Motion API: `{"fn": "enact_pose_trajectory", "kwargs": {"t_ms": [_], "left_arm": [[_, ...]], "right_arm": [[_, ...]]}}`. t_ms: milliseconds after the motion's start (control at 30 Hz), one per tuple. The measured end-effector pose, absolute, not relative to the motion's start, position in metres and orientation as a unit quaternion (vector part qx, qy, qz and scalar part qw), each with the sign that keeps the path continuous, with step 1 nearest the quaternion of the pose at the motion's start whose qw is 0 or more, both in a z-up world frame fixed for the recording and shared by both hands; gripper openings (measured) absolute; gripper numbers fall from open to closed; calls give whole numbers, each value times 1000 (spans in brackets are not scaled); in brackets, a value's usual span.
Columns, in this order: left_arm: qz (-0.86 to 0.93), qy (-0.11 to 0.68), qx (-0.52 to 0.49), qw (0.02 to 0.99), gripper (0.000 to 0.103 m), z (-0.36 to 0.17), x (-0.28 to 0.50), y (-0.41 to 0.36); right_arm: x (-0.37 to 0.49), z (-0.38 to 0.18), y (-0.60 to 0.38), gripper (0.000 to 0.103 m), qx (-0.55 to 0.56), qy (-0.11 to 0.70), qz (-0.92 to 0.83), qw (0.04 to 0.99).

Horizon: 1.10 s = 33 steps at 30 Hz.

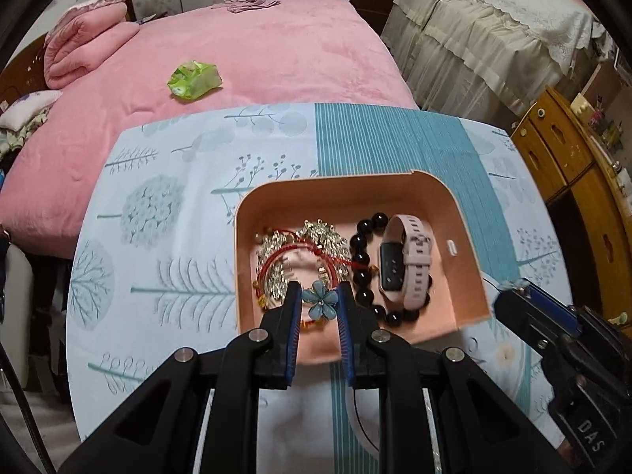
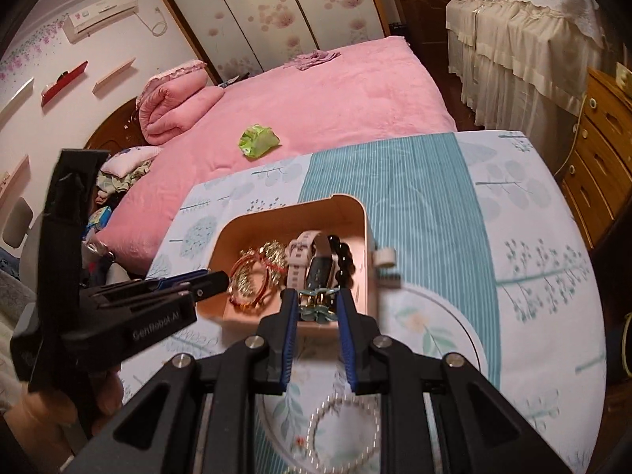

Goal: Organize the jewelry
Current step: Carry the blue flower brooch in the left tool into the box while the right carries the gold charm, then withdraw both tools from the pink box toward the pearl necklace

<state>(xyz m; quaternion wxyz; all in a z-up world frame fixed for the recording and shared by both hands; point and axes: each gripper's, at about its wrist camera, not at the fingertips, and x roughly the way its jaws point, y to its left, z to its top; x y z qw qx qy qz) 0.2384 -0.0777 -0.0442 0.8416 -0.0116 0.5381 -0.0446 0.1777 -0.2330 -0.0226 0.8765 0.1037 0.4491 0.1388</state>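
1. Blue flower piece (image 1: 320, 303) sits lower centre, between left gripper (image 1: 319, 300) fingers, over pink tray (image 1: 470, 260), prob. for dropping in.
2. Right gripper (image 2: 317, 308) grips teal clip (image 2: 316, 310) by tray's near edge.
3. Bead bracelet (image 2: 343, 430) waits on tablecloth (image 2: 533, 316), bottom centre.

Both hand-held grippers: black plastic linkage arms w/ silver round screws, blue ribbed pads (image 1: 291, 339) on inner finger faces. Left hand-held gripper (image 2: 221, 276), left of frame, reads "GenRobot.AI"; skin-toned blur lower left, prob. fingers.
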Motion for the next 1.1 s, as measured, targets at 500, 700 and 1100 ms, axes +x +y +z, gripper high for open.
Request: {"fn": "enact_pose_trajectory", "kwargs": {"t_ms": [500,700,1100], "left_arm": [[-36,530,7,847,28,-56,244,-77],[-38,519,15,854,32,-51,241,-78],[-24,513,-13,858,41,-44,223,-57]], "right_arm": [[199,-51,-219,21,49,491,128,861],[199,-52,-218,27,56,493,130,858],[212,-47,-196,27,-8,460,100,882]]}}
